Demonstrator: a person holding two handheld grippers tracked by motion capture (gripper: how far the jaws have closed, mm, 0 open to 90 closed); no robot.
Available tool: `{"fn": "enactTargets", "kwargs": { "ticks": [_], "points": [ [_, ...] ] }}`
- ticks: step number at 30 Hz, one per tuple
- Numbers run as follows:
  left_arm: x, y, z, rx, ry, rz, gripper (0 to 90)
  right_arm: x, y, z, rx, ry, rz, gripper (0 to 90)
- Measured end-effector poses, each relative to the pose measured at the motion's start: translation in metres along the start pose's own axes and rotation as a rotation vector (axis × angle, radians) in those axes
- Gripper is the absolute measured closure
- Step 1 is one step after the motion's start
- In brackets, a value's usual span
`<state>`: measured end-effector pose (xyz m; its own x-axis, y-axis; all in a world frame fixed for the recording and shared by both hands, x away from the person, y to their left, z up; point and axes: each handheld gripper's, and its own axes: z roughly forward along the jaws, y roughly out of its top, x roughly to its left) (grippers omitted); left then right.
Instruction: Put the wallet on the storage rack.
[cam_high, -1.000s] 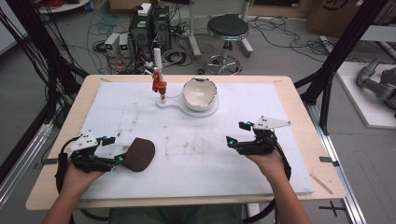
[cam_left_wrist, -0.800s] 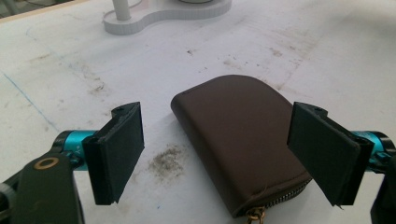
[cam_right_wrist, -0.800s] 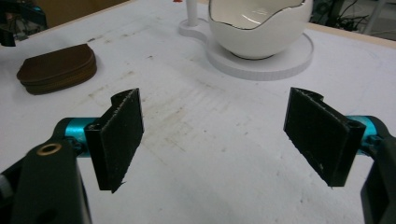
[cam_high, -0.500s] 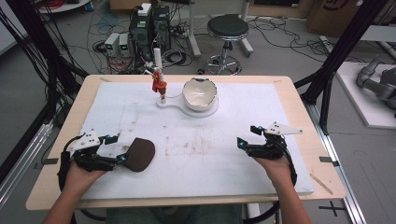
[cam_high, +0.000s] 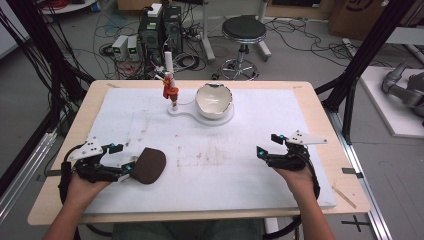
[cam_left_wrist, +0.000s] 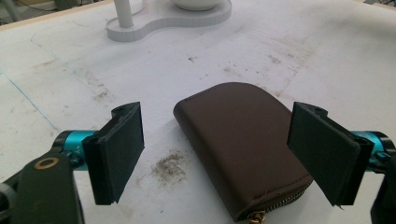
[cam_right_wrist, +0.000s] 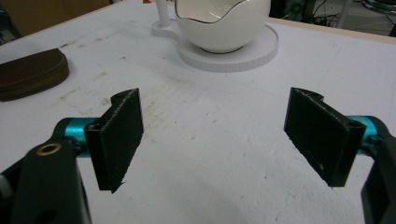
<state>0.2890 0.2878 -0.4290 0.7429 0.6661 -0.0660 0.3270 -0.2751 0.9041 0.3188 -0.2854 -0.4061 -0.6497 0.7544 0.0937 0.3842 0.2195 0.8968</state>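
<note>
Currently, stage: early approach, nothing picked up yet.
Pouch: a brown zip pouch (cam_high: 149, 165) lies flat on the white mat (cam_high: 225, 180), at the near left part of it, zipper edge toward the person.
Left gripper: the left gripper (cam_high: 131, 167) sits low at the pouch, jaws spread wide; in the left gripper view the pouch (cam_left_wrist: 243, 144) lies between the two pads, nearer the right-hand one, with a clear gap to the other. No pinch.
Right gripper: the right gripper (cam_high: 261, 152) is held at the near right side of the mat, well apart from the pouch, jaws spread, nothing between them.
Bowl: a white bowl with a wavy rim (cam_high: 214, 99) stands on a white base plate (cam_high: 186, 108) at the far middle of the mat; beside it on the same plate is a thin post with a red fitting (cam_high: 171, 92).
Done: left jaws bracket the pouch.
Left: closing on it, lifting, and carrying it, likely toward the bowl, though that is a guess.
</note>
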Motion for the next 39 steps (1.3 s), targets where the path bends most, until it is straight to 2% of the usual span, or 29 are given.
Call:
{"fn": "enactTargets", "kwargs": {
  "ticks": [13, 21, 25, 29, 33, 39],
  "points": [
    [-0.003, -0.003, -0.007, 0.006, -0.006, 0.007, 18.7, 0.004, -0.001, 0.005, 0.026, 0.012, -0.022, 20.2],
    [-0.002, -0.01, -0.011, 0.04, -0.061, 0.02, 18.8, 0.005, 0.0, 0.013, 0.045, 0.019, -0.034, 20.2],
    [-0.004, -0.014, -0.011, 0.068, -0.091, 0.034, 20.0, 0.005, 0.001, 0.015, 0.047, 0.019, -0.03, 20.2],
    [-0.006, -0.018, -0.011, 0.096, -0.103, 0.047, 22.1, 0.006, 0.002, 0.018, 0.051, 0.023, -0.033, 20.1],
    [-0.007, -0.023, -0.009, 0.129, -0.124, 0.067, 27.0, 0.007, 0.002, 0.021, 0.053, 0.023, -0.036, 20.2],
    [-0.008, -0.029, -0.005, 0.215, -0.145, 0.101, 35.7, 0.006, 0.002, 0.023, 0.059, 0.023, -0.036, 20.2]
  ]
}}
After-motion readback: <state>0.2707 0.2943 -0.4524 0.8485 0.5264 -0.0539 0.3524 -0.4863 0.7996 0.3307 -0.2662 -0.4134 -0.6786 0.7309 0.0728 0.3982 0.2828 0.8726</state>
